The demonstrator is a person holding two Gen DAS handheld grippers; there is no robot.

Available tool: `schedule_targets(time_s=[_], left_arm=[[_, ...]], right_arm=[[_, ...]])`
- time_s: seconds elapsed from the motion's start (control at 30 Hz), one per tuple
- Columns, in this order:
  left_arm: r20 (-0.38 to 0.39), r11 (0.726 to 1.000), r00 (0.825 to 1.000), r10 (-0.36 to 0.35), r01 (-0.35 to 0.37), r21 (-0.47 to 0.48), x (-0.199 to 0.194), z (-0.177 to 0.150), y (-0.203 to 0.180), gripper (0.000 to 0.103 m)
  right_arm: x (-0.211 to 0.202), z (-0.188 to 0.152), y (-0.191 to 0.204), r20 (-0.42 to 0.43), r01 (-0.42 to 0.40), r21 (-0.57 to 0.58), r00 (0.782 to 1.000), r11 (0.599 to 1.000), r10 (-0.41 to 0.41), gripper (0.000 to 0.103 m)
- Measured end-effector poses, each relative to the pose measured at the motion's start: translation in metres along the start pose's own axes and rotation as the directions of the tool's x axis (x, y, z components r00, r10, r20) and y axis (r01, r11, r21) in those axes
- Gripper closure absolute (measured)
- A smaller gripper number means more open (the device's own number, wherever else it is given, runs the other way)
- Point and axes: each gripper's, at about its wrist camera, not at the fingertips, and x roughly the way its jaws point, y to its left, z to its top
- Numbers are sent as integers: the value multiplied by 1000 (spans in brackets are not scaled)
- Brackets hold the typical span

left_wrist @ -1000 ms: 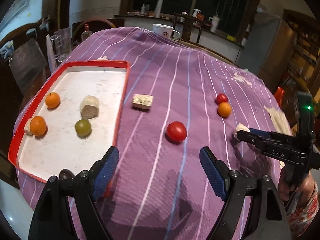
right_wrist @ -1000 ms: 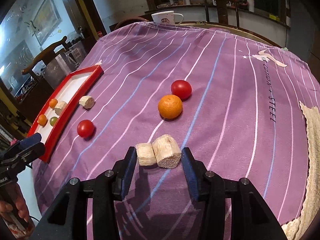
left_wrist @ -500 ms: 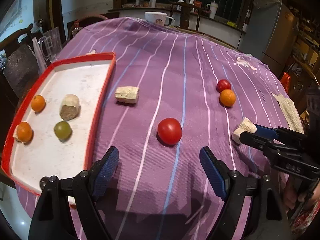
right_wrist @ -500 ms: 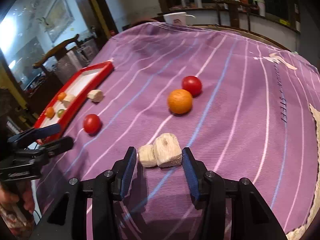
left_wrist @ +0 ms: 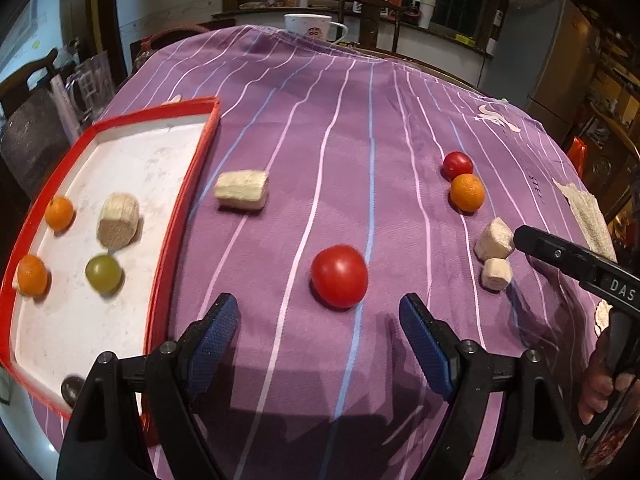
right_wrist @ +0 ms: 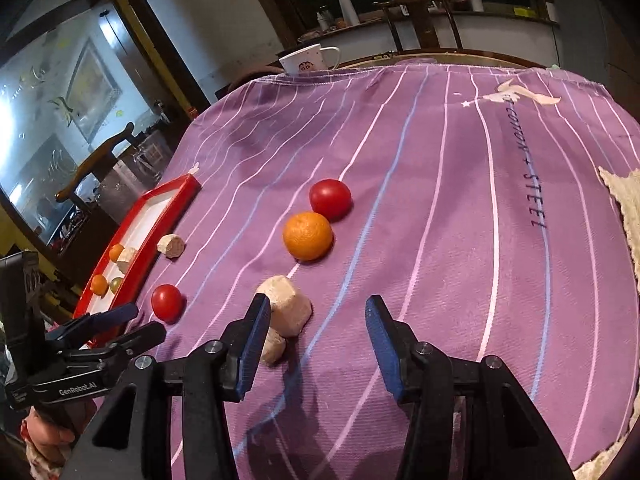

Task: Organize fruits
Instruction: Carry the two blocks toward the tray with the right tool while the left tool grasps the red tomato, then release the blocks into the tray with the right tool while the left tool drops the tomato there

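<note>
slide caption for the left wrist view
Open left gripper poised before a red tomato on purple cloth, red tray alongside.

Purple striped tablecloth, red-rimmed white tray, red tomato, orange.

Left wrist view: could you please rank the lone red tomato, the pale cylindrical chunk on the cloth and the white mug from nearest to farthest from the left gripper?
1. Lone red tomato, just ahead.
2. Pale cylindrical chunk, ahead-left, beside the tray.
3. White mug, at the far edge.
</note>
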Motion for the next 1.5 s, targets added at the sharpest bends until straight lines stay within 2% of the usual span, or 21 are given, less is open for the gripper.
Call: schedule_targets(time_s=[0.1, 0.23, 0.4, 0.43, 0.47, 0.5, 0.57, 0.73, 0.87, 0.97, 1.2, 1.37, 1.5], left_arm=[[-6, 1000, 1000, 0, 1, 26, 12, 7, -3, 21], [-14, 999, 1000, -2, 2, 44, 25, 13, -8, 21], [-6, 997, 1000, -6, 6, 82, 30, 16, -16, 21], [-1, 996, 1000, 7, -7, 92, 30, 16, -17, 25], [7, 994, 1000, 26, -26, 104, 31, 15, -19, 34], [16, 994, 1000, 19, -21, 111, 30, 15, -19, 40], [27, 993, 999, 21, -24, 119, 27, 16, -20, 73], [26, 996, 1000, 9, -12, 92, 22, 12, -14, 74], [59, 999, 998, -32, 31, 17, -3, 4, 1, 74], [89, 998, 995, -34, 38, -45, -21, 0, 21, 74], [163, 974, 984, 76, -39, -222, -64, -7, 99, 74], [160, 935, 972, 171, -109, -337, -73, -19, 152, 74], [147, 907, 963, 225, -151, -394, -73, -28, 185, 74]], right_arm=[[0, 4, 9, -7, 10, -34, 1000, 999, -10, 49], [16, 8, 22, -61, 6, -69, 998, 998, -11, 49], [34, 8, 31, -77, 50, -110, 995, 993, -59, 50], [35, 8, 32, -80, 55, -116, 995, 992, -65, 50], [35, 7, 32, -79, 60, -119, 994, 991, -69, 53], [35, 7, 33, -77, 68, -124, 994, 990, -78, 61], [35, 6, 33, -74, 84, -140, 993, 987, -95, 68], [31, 5, 38, -68, 91, -154, 992, 984, -102, 70], [19, 5, 42, -45, 71, -150, 996, 986, -79, 70], [9, 4, 50, -26, 62, -164, 997, 984, -67, 70], [3, 1, 93, -27, 8, -226, 1000, 974, -14, 70], [16, 0, 146, -62, -76, -283, 996, 956, 61, 70], [35, -2, 193, -99, -136, -335, 989, 932, 109, 70]])
